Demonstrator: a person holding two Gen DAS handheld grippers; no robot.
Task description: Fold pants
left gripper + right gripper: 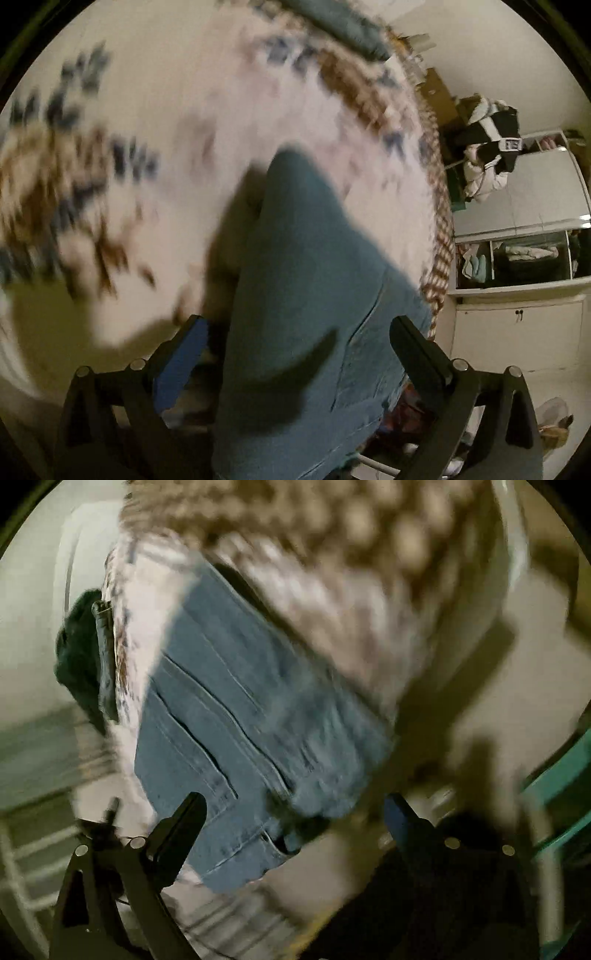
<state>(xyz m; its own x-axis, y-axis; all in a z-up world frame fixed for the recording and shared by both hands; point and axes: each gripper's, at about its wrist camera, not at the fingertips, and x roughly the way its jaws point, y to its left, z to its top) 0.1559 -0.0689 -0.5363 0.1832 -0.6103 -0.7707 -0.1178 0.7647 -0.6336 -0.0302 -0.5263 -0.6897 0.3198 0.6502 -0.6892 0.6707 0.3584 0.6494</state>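
Blue denim pants (306,280) lie on a patterned white bedspread (192,110). In the left wrist view one leg runs from the bed's middle down between my left gripper's (299,332) spread fingers; the jaws stand wide apart and do not pinch the cloth. In the right wrist view the pants (236,716) lie folded with seams showing, hanging toward the bed's edge. My right gripper (295,812) hovers open just over their near edge. Both views are blurred by motion.
A bed edge with a brown checked border (439,236) runs along the right. Beyond it stand a white wardrobe (517,236) and a hanging black-and-white garment (487,147). A dark garment (81,653) lies at the bed's far side. A teal frame (561,768) is at the right.
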